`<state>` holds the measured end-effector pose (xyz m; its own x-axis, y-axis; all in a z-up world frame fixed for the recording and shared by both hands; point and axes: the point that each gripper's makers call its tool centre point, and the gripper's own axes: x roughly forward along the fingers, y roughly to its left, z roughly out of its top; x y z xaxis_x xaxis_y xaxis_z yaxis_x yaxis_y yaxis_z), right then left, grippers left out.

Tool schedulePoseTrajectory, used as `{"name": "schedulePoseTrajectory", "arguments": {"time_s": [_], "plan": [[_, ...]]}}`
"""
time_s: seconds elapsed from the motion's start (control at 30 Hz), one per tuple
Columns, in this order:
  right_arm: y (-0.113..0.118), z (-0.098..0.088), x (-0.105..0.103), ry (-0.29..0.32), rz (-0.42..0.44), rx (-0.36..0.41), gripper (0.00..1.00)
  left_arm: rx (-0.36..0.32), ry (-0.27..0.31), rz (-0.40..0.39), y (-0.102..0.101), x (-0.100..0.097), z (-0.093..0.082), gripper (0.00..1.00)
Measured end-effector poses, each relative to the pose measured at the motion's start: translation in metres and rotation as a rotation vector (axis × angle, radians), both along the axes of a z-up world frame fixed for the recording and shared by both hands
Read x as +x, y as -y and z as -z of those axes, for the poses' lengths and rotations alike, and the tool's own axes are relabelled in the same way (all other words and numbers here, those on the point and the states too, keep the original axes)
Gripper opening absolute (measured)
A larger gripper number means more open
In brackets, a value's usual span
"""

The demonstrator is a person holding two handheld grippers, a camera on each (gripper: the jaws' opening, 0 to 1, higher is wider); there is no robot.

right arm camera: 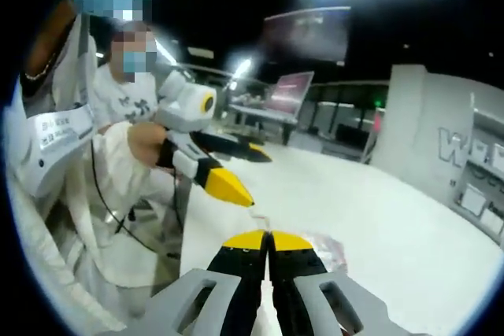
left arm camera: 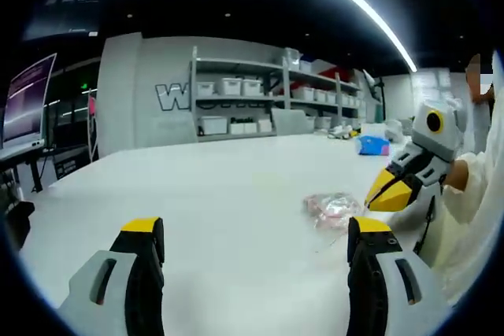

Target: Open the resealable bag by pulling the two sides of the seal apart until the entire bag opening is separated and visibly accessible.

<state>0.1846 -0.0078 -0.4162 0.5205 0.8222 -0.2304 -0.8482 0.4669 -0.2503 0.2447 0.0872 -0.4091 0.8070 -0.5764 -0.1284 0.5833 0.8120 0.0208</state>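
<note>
A small clear resealable bag (left arm camera: 334,208) with pinkish contents lies flat on the white table (left arm camera: 205,186), just ahead of my left gripper's right jaw. My left gripper (left arm camera: 256,232) hovers low over the table with its jaws wide apart and nothing between them. My right gripper (left arm camera: 391,191) comes in from the right with its yellow tips together at the bag's right edge. In the right gripper view my right gripper (right arm camera: 268,238) is shut, and the bag (right arm camera: 324,246) peeks out just right of its tips. Whether it pinches the bag's edge is unclear. The left gripper (right arm camera: 236,172) shows there open, held by a hand.
Shelves with white bins (left arm camera: 236,88) line the far wall, and a blue object (left arm camera: 372,145) lies far back on the table. Monitors (left arm camera: 27,104) stand to the left. Two people in white (right arm camera: 118,92) are close by the table's near edge (right arm camera: 185,218).
</note>
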Motion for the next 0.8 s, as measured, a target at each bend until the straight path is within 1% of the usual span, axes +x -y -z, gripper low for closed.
{"name": "schedulePoseTrajectory", "arguments": {"time_s": [0.17,0.37,0.57,0.63,0.8], "plan": [[0.002,0.006,-0.003,-0.012,0.007,0.002,0.00,-0.004,0.005,-0.005,-0.001,-0.003,0.001,0.95],[0.005,0.012,-0.007,-0.025,0.012,0.001,0.00,0.009,-0.004,0.007,0.001,-0.009,0.004,0.93],[0.011,0.018,-0.009,-0.039,0.016,0.014,0.00,0.013,-0.012,0.049,0.007,-0.017,0.005,0.90],[0.015,0.019,-0.008,-0.032,0.021,0.018,0.00,0.009,-0.010,0.054,0.007,-0.018,0.004,0.89],[0.017,0.021,-0.009,-0.038,0.020,0.043,0.00,0.013,-0.016,0.075,0.013,-0.022,0.008,0.86]]}}
